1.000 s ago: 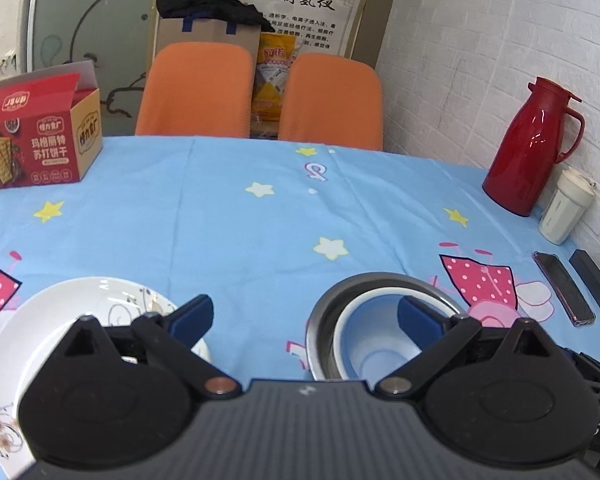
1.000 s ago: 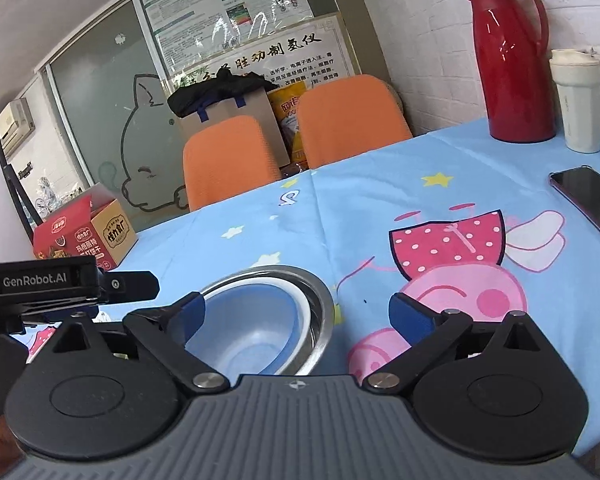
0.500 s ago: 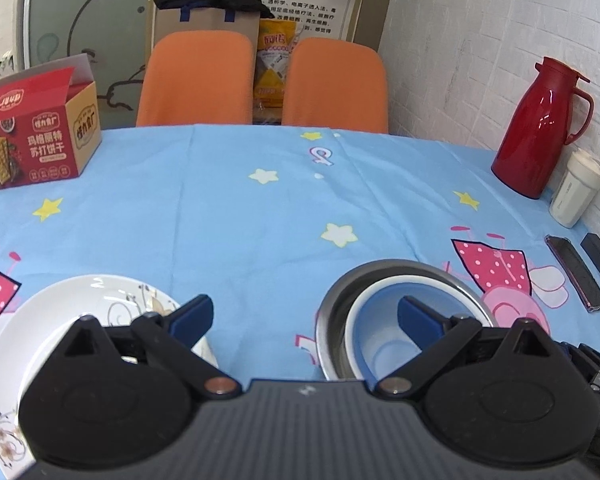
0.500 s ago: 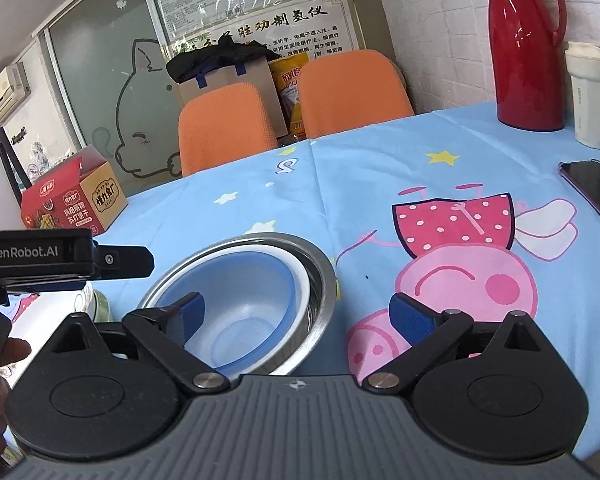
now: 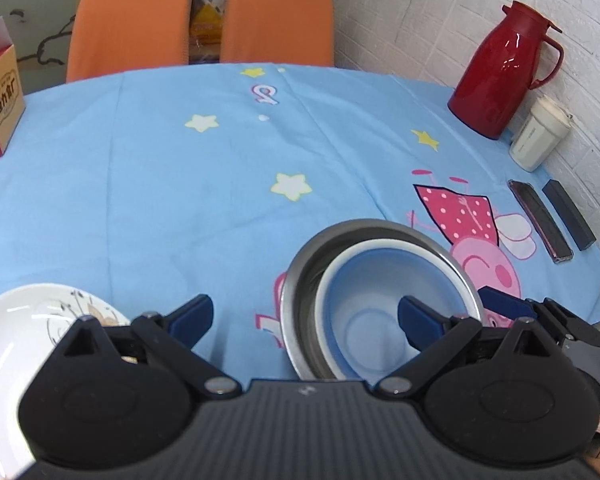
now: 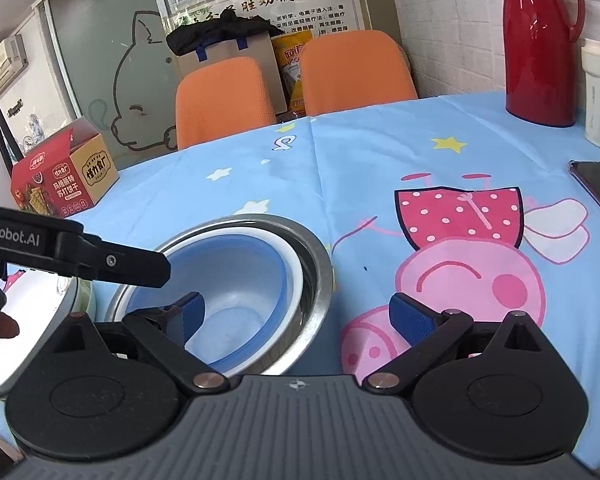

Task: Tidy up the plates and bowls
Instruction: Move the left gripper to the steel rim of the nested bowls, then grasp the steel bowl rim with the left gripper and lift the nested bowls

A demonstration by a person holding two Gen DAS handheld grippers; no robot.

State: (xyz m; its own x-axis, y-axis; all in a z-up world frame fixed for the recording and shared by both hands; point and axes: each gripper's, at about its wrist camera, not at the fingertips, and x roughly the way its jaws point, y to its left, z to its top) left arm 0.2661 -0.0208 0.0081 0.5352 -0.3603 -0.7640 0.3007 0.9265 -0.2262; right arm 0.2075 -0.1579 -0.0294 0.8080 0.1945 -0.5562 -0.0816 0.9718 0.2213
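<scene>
Both claws hang wide open over the near edge of the desk (image 5: 180, 184), which is draped in a light blue cartoon cloth. The left claw (image 5: 304, 316) has nothing between its blue pads; one pad sits over bare cloth just right of the white plate (image 5: 16, 320), the other over the blue bowl (image 5: 376, 292). The right claw (image 6: 296, 312) is equally spread and empty, its left pad hovering above the blue bowl's (image 6: 236, 280) inside, its right pad over the pink pig print.

The blue bowl, white-rimmed, is nested inside the steel bowl (image 5: 312, 264), pushed toward that bowl's right side so a crescent of metal shows on the left. The pair stands near the front of the desk, right of centre. The white plate lies at the near left, apart from the bowls, with a faint drawn pattern on its face; in the right wrist view its rim (image 6: 40, 304) shows just left of the steel bowl (image 6: 320, 280), partly behind the left claw's black body.

At the far right, against the white brick wall, a red thermos jug (image 5: 500, 72) stands with a cream tumbler (image 5: 540, 136) just beside it. Nearer, a phone (image 5: 540, 220) and a dark bar lie side by side. A red biscuit carton (image 6: 64, 176) sits at the far left, and two orange chairs (image 5: 128, 24) stand behind the desk.
</scene>
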